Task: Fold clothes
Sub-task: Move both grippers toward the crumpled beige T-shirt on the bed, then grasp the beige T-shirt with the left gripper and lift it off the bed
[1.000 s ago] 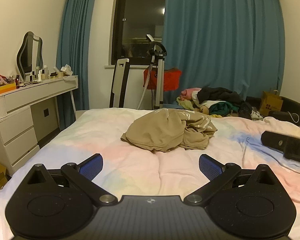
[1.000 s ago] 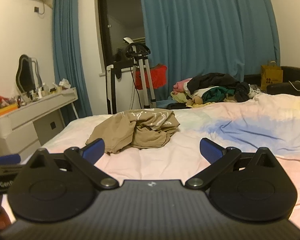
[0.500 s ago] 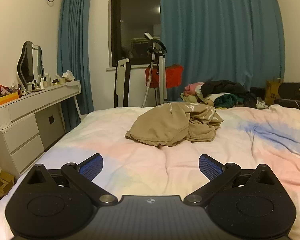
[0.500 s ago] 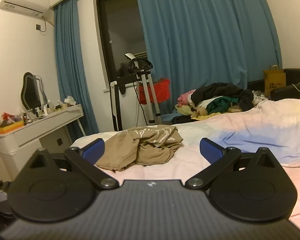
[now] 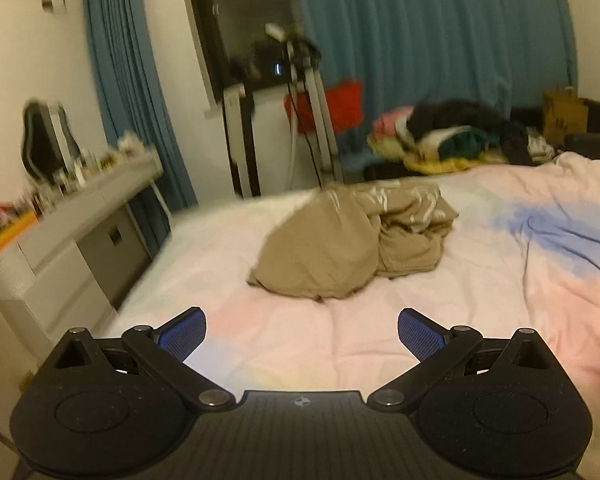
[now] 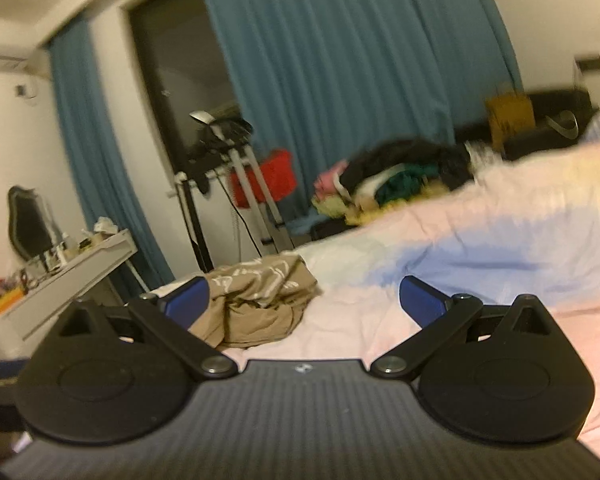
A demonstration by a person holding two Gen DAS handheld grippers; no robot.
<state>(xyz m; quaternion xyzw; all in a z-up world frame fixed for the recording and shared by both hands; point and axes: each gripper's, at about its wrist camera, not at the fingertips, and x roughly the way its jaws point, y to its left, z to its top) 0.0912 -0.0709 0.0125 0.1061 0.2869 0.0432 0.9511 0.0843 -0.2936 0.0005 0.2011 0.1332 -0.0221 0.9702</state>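
A crumpled tan garment (image 5: 352, 240) with pale print lies in a heap on the bed (image 5: 300, 340), near its far left side. My left gripper (image 5: 302, 334) hovers open over the pastel sheet, a short way in front of the heap, with nothing between its blue pads. In the right wrist view the same tan garment (image 6: 256, 304) sits ahead and to the left. My right gripper (image 6: 304, 300) is open and empty, tilted, and its left pad overlaps the garment's edge in the image.
A white dresser (image 5: 72, 224) with clutter and a mirror stands left of the bed. Beyond the bed are a tripod stand (image 5: 312, 92), a red item (image 5: 340, 104), blue curtains (image 5: 420, 40) and a pile of mixed clothes (image 5: 452, 136). A brown bag (image 6: 508, 116) stands at the far right.
Both views are now blurred by motion. The left gripper has come closer to the tan heap and tilted. The right gripper has swung right and rolled, so the heap sits lower left in its view.
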